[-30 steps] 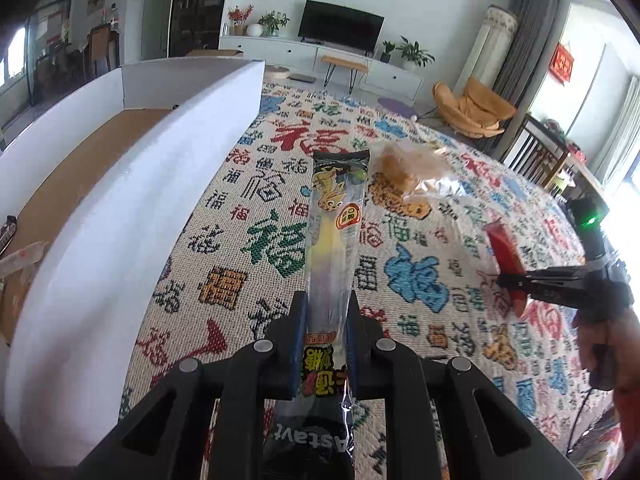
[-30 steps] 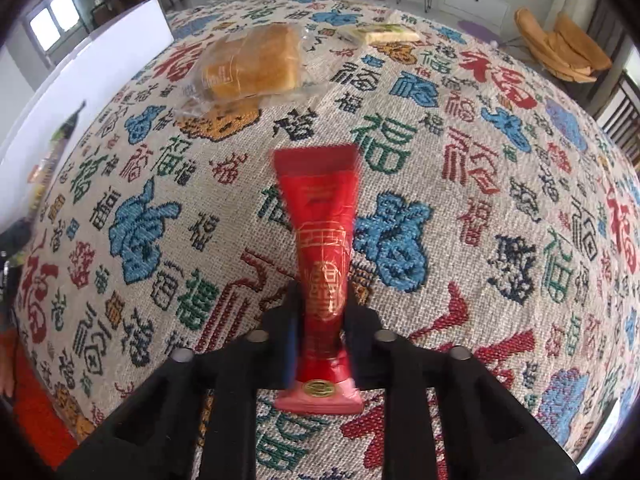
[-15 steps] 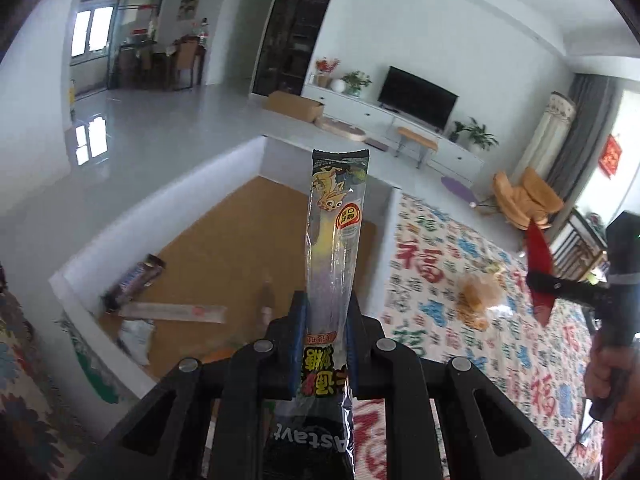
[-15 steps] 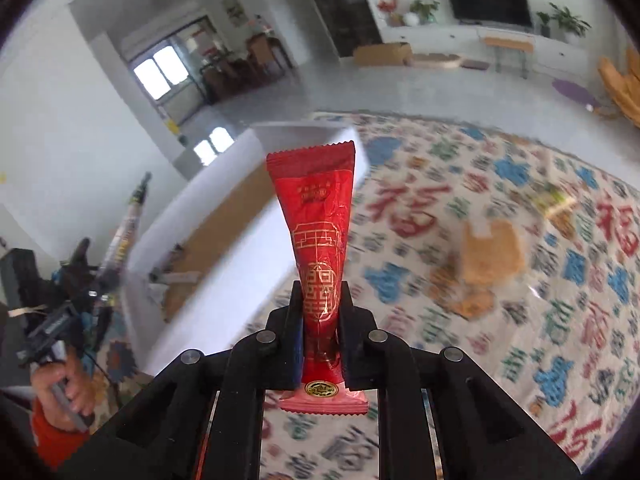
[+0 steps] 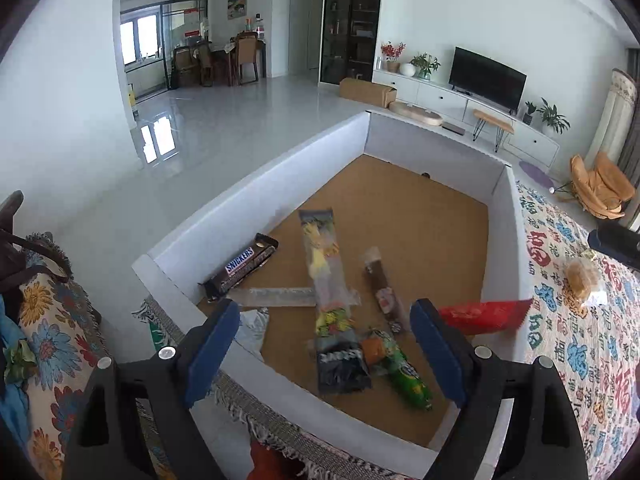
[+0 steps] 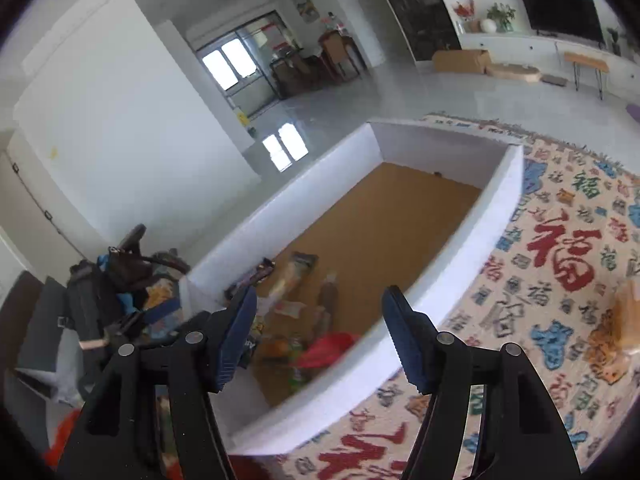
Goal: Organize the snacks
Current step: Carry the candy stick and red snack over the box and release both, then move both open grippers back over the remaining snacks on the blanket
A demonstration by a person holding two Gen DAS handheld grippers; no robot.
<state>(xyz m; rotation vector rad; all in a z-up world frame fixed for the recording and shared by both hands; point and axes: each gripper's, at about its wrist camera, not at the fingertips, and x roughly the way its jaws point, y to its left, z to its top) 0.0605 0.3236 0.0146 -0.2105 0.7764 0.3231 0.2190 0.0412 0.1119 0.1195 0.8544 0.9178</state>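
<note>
A white-walled box (image 5: 256,184) with a brown floor holds several snacks: a Snickers bar (image 5: 240,266), a long clear yellow packet (image 5: 326,280), a brown stick (image 5: 382,292) and a green packet (image 5: 408,380). My left gripper (image 5: 324,348) is open and empty above the box's near end. A red packet (image 5: 486,314) is over the box's right wall, blurred. My right gripper (image 6: 320,336) is open and empty above the box (image 6: 500,196), with the red packet (image 6: 328,350) blurred below it.
The box stands on a table with a cloth printed in coloured characters (image 5: 576,360). A bagged pastry (image 5: 582,280) lies on that cloth, also at the right edge of the right wrist view (image 6: 620,320). A floral fabric (image 5: 48,340) is at the left.
Both grippers have opened. The long yellow packet has left my left gripper and lies in the box. The red packet has left my right gripper and is dropping at the box.
</note>
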